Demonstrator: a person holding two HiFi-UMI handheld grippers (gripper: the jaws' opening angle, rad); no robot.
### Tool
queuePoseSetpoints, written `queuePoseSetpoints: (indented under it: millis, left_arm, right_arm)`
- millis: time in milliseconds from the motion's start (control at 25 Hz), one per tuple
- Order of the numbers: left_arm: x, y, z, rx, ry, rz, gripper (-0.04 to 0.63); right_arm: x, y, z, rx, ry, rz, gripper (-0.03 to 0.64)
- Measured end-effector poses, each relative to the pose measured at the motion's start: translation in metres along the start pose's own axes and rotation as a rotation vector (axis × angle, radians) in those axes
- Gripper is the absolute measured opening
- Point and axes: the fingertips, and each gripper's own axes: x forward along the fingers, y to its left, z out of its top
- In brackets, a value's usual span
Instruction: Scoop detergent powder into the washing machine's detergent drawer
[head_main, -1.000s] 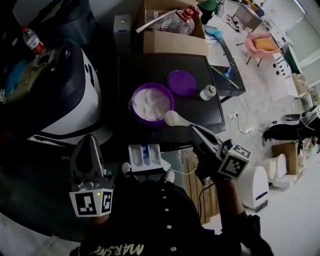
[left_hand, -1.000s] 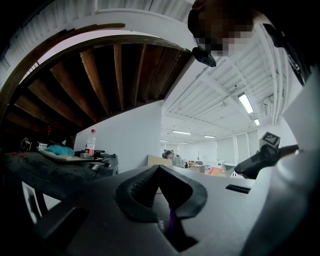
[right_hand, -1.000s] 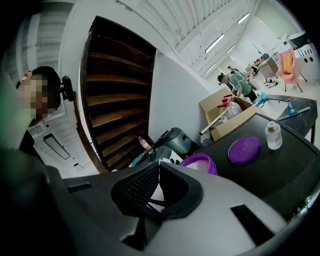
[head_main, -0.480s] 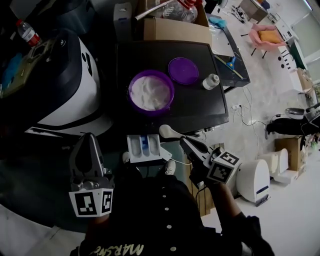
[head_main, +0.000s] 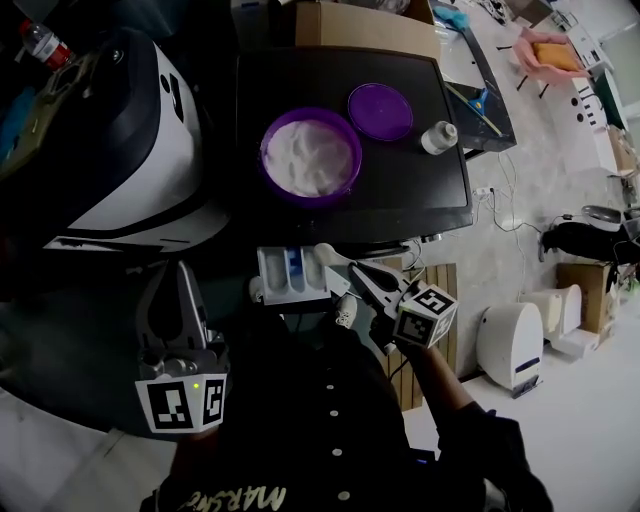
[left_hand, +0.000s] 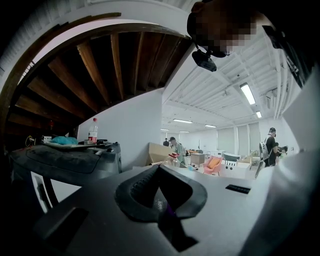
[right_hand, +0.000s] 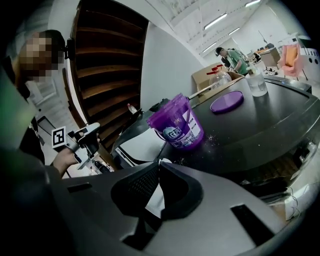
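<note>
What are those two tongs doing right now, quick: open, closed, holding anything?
Left tongs: closed, holding nothing.
Right tongs: closed on the white scoop.

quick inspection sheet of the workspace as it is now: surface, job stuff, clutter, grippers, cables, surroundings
Surface: black washing machine top, a few powder specks near the tub.
Job's things: purple detergent tub open, full of white powder; its purple lid lies beside it; detergent drawer pulled out; white scoop at the drawer's right edge.
Clutter: small white bottle on the top; cardboard box behind.
Grippers: right gripper shut on the scoop's handle; left gripper shut, empty, away from the drawer.
Cables: white cable on the floor at right.
Surroundings: black-and-white machine at left; people far behind.
</note>
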Motion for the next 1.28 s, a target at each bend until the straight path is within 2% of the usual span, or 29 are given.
queuePoseSetpoints:
  millis: [440,600,920,1280]
  left_arm:
    - [-0.003,0.004,-0.013,-0.004,0.039,0.02,0.014]
    - [-0.004,0.006,-0.016,-0.005,0.049,0.025,0.014]
    - [-0.005,0.008,-0.022,-0.004,0.064,0.033,0.014]
    - [-0.005,0.007,-0.028,-0.005,0.082,0.028,0.014]
  right_arm:
    - [0.033,-0.027,-0.045,-0.123,0.129,-0.025,0.031]
    - [0.039,-0.028,-0.05,-0.239,0.159,-0.041,0.031]
    - [0.053,-0.02,-0.063,-0.646,0.243,-0.078,0.031]
    - [0.06,-0.016,-0.091,-1.278,0.326,-0.101,0.031]
